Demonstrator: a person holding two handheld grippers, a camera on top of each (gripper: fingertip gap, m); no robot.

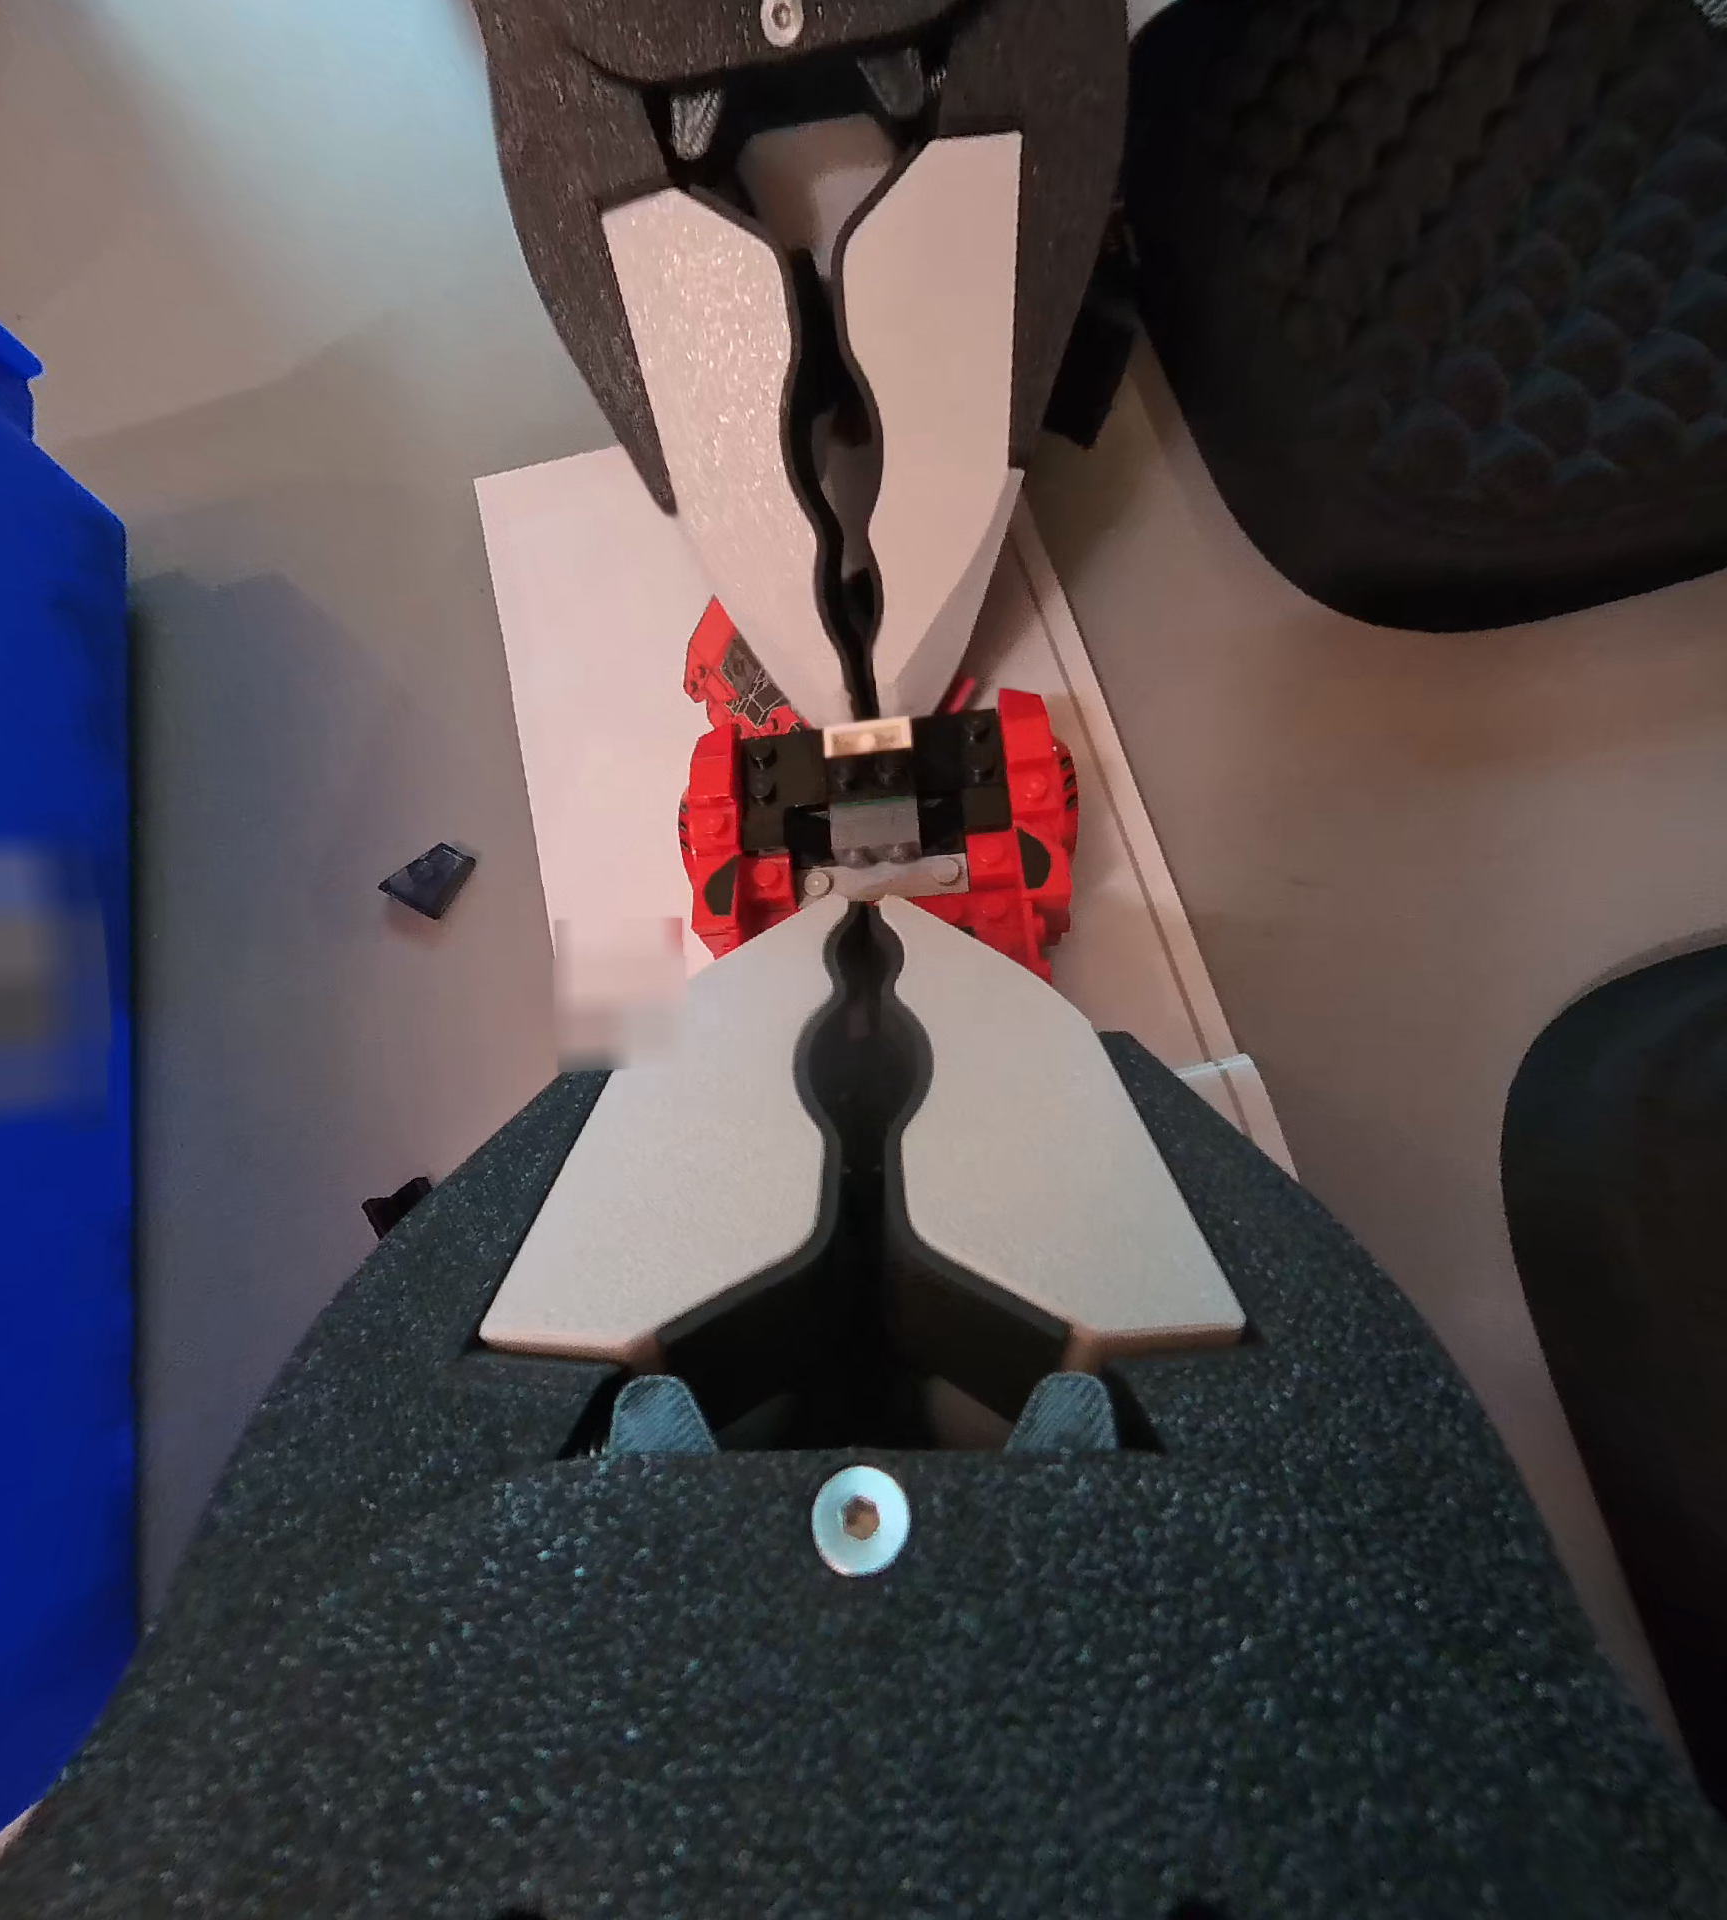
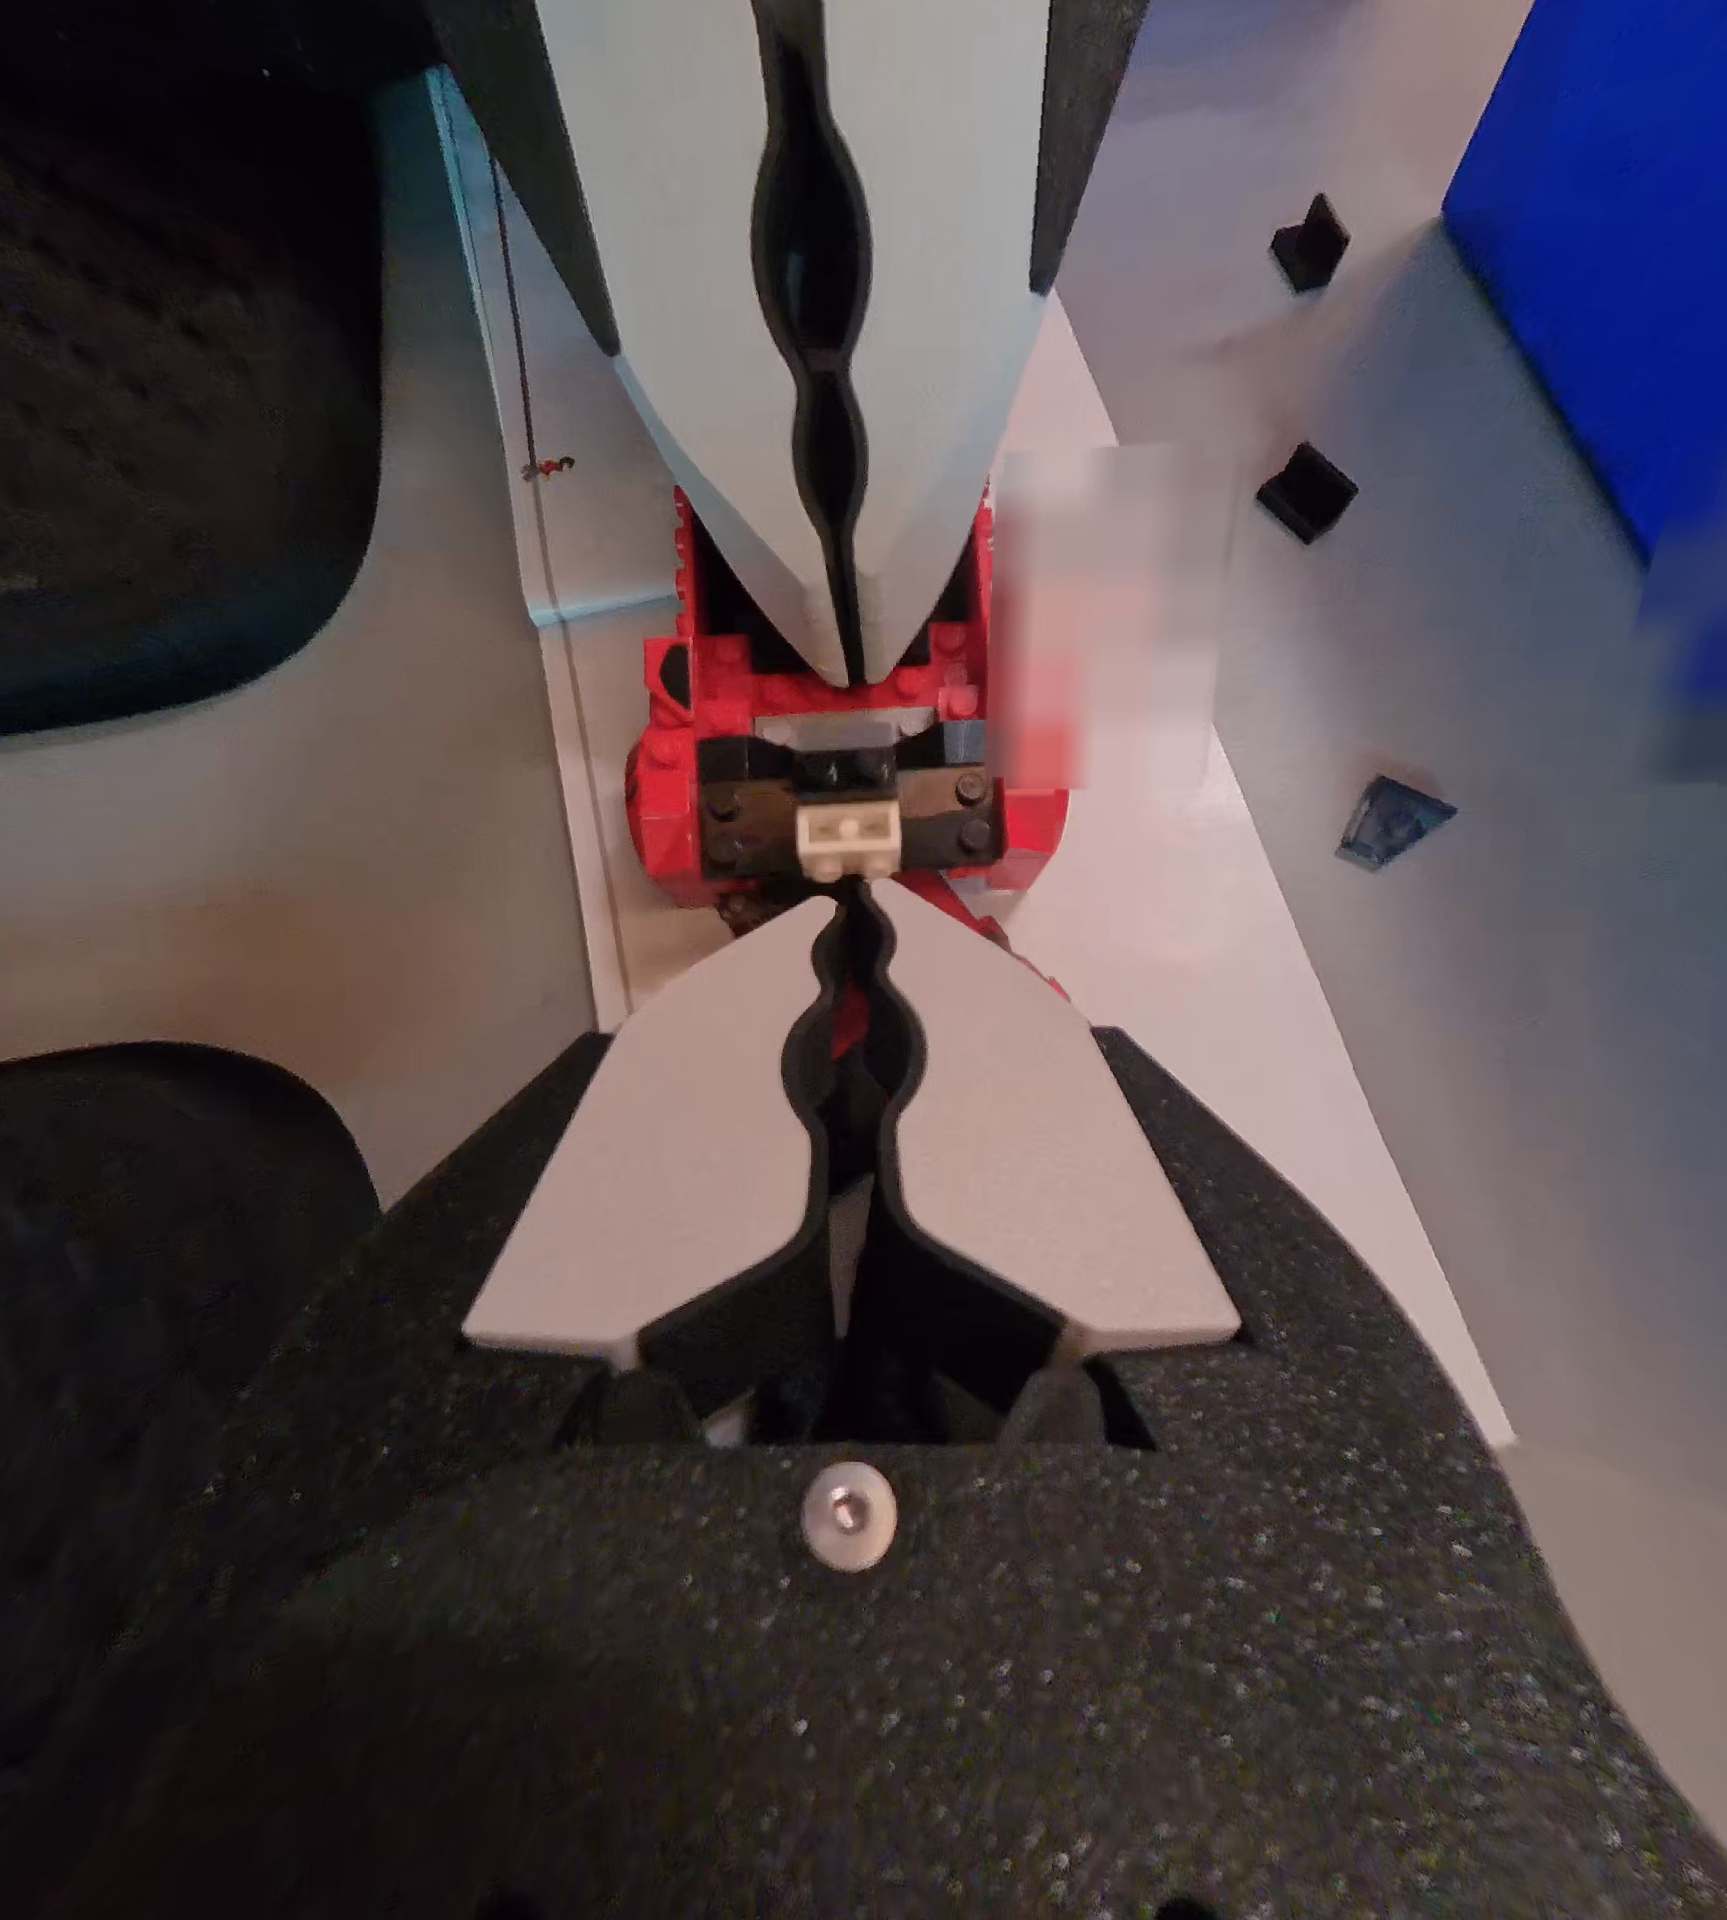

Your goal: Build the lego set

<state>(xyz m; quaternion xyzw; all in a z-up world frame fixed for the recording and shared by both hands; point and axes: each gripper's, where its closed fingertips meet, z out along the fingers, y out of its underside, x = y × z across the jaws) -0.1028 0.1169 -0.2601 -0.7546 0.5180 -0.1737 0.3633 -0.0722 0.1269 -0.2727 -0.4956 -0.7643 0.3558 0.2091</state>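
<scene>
A red and black lego model (image 1: 1020, 831) lies on a white booklet (image 1: 578, 644), between my two grippers, which face each other. My left gripper (image 1: 864, 916) is shut, its tips against the grey plate (image 1: 885, 881) on the model's near edge. My right gripper (image 2: 854, 896) is shut, its tips at the edge of a small white brick (image 2: 846, 831) that sits on the model's black top (image 2: 734, 810). I cannot tell whether it pinches the brick. The right gripper (image 1: 864, 707) comes in from the top of the left wrist view, and the left gripper (image 2: 851, 675) from the top of the right wrist view.
A blue bin (image 1: 7, 831) stands to one side and also shows in the right wrist view (image 2: 1648, 312). Loose dark pieces (image 2: 1308, 244) (image 2: 1306, 494) (image 2: 1394, 816) lie on the table beside the booklet (image 2: 1202, 1039). Black textured pads (image 1: 1461, 312) (image 1: 1669, 1351) flank the other side. The left gripper's tips are roughly 4 cm from the right gripper's.
</scene>
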